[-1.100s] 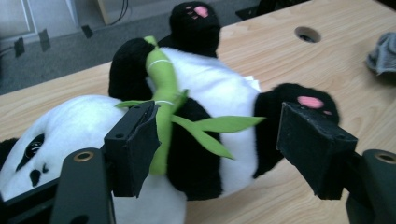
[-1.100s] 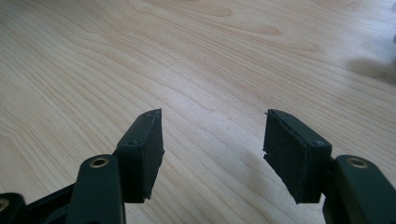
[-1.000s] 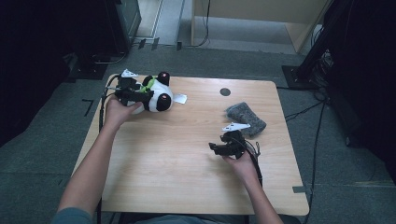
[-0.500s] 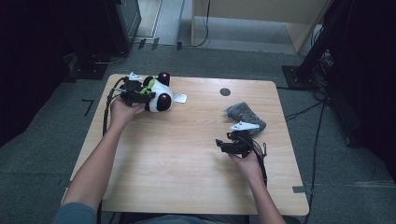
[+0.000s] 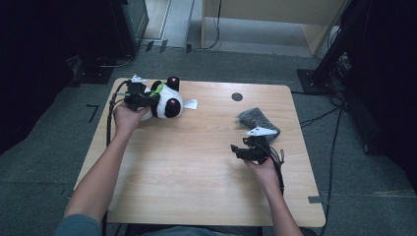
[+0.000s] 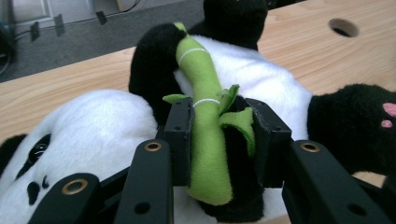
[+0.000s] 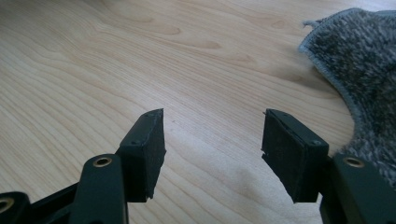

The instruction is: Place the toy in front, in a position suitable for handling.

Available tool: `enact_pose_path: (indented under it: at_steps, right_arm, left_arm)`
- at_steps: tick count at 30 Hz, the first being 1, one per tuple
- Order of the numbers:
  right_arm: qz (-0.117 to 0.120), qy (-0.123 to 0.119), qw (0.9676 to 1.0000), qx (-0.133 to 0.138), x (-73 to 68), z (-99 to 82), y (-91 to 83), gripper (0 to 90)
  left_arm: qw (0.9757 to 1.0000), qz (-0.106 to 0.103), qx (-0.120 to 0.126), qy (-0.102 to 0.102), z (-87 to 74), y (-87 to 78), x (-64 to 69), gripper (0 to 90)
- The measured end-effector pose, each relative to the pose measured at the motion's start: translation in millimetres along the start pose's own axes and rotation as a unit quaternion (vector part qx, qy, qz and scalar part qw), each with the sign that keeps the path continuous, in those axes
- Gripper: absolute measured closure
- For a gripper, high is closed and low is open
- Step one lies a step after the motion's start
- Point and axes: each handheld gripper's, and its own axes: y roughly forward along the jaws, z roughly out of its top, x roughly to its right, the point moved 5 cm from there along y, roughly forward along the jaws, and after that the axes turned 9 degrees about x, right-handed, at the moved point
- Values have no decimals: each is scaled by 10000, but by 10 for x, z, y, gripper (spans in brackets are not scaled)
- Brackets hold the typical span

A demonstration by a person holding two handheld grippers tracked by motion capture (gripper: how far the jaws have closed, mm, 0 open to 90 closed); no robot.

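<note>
A black and white plush panda (image 5: pixel 167 101) lies at the table's far left, holding a green plush bamboo stalk (image 6: pixel 205 116). My left gripper (image 5: pixel 147 98) (image 6: pixel 217 135) has just been closing, and its pads now press on the bamboo stalk and the black paw behind it. Near the right edge my right gripper (image 5: pixel 240 150) (image 7: pixel 212 149) rests low over the bare wood, open, nothing between its jaws. A grey woolly cloth (image 5: pixel 258 119) (image 7: pixel 364 60) lies just beyond it to the right.
The wooden table (image 5: pixel 196 172) has a round cable hole (image 5: pixel 237 97) near its far edge. A white tag (image 5: pixel 191 103) sticks out beside the panda. Cables trail over the grey floor; dark furniture stands around.
The left gripper has closed onto the panda's bamboo. The right hand has shifted slightly, its gripper still open beside the grey cloth.
</note>
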Motion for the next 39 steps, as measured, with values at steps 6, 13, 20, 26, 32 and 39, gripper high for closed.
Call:
enact_pose_path:
  at_steps: [6, 13, 20, 26, 32, 39]
  right_arm:
    - [-4, 22, 10000, 10, 19, 53, -15, 433]
    - [35, -19, 9999, 162, 52, 134, -3, 443]
    - [-138, -39, 9998, 156, 156, 109, 42, 484]
    - [-175, 91, 9997, 113, 247, 175, 23, 453]
    - [-366, 71, 9992, 132, 399, 200, 23, 457]
    - [-538, 180, 9980, 276, 555, 282, 16, 465]
  left_arm:
    - [9998, -204, 40, -28, 37, -122, 224, 650]
    - [9993, -379, -5, 51, -10, -222, 461, 649]
    - [9979, -652, 42, 37, -64, -374, 732, 648]
    - [9969, -767, -5, 189, -146, -440, 953, 647]
    - [9955, -921, 39, 209, -189, -548, 1178, 646]
    - [9947, -991, 111, 238, -241, -688, 1380, 645]
